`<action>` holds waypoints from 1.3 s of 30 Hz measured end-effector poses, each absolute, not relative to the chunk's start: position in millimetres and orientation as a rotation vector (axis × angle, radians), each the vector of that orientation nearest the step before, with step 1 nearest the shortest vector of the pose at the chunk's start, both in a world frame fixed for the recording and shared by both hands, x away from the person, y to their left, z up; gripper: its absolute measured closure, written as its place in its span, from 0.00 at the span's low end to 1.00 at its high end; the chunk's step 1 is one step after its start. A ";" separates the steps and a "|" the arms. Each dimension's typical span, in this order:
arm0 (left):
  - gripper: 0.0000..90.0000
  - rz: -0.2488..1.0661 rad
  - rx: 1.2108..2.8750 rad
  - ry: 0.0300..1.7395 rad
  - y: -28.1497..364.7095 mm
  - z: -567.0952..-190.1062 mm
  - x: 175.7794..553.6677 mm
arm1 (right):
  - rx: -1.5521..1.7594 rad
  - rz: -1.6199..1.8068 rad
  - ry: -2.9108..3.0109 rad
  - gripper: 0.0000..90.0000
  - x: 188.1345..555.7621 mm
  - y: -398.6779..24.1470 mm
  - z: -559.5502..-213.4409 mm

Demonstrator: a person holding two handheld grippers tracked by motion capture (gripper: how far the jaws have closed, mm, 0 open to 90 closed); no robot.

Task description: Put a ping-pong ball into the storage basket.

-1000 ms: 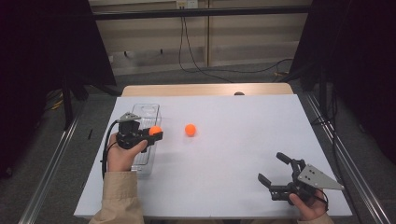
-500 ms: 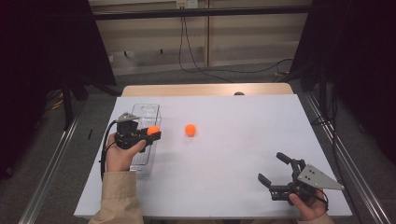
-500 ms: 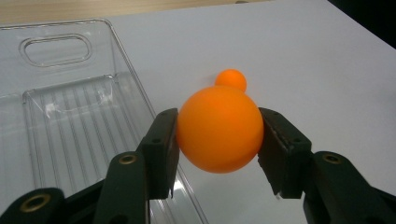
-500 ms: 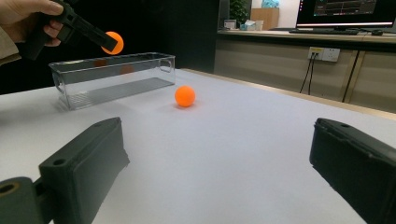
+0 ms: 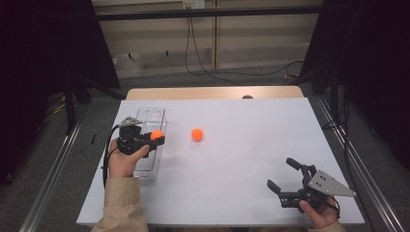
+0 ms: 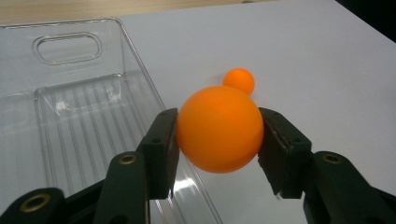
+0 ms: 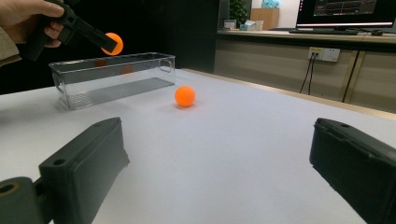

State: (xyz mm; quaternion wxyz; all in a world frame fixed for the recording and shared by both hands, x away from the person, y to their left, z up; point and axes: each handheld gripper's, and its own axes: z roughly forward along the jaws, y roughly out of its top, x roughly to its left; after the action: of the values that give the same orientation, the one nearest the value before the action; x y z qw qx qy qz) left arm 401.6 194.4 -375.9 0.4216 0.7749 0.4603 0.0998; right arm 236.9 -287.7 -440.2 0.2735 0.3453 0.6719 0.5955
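White table (image 5: pixel 241 145): left gripper (image 5: pixel 155 137) clamps an orange ball (image 6: pixel 219 128) above the clear bin's (image 5: pixel 145 166) rim; right gripper (image 5: pixel 285 176) jaws apart, nothing between them.

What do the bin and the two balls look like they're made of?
Bin: clear, glossy hard plastic by the look; see-through walls, ribbed floor, cut-out handle. Held ball and loose ball: smooth matte orange, probably thin plastic like ping-pong balls, though the look leaves that open.

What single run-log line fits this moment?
left gripper: shut on orange plastic ball, above clear plastic tray | right gripper: open, idle
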 end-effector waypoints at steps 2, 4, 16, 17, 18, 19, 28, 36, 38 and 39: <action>0.56 0.255 1.940 1.155 195.0 -376.5 401.7 | 0.927 1.602 1.807 0.03 237.0 -287.7 -440.2; 0.56 0.256 1.938 1.159 195.7 -376.6 401.8 | 0.929 1.602 1.808 0.03 236.9 -287.7 -440.2; 0.56 0.270 1.931 1.169 198.8 -378.3 402.3 | 0.929 1.602 1.808 0.03 237.0 -287.6 -440.3; 0.56 0.271 1.931 1.170 198.9 -378.4 402.4 | 0.927 1.602 1.808 0.03 237.0 -287.5 -440.2; 0.56 0.272 1.932 1.171 199.1 -378.5 402.4 | 0.928 1.602 1.809 0.03 237.0 -287.5 -440.2; 0.56 0.275 1.935 1.169 199.5 -378.6 402.6 | 0.928 1.602 1.808 0.03 237.0 -287.5 -440.2; 0.56 0.292 1.927 1.188 202.8 -379.3 402.6 | 0.928 1.602 1.809 0.03 236.9 -287.5 -440.2; 0.56 0.308 1.929 1.198 205.3 -380.1 403.1 | 0.928 1.602 1.809 0.03 237.1 -287.5 -440.3; 0.56 0.312 1.925 1.201 206.1 -380.4 403.4 | 0.928 1.602 1.809 0.03 237.0 -287.4 -440.3; 0.56 0.313 1.926 1.205 206.5 -380.6 403.5 | 0.927 1.604 1.809 0.03 237.0 -287.4 -440.3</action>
State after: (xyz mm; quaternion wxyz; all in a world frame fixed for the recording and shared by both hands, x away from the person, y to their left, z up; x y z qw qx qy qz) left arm 403.5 206.5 -380.6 0.4114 0.7655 0.4788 0.1244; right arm 237.0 -287.4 -440.3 0.2729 0.3445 0.6721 0.5959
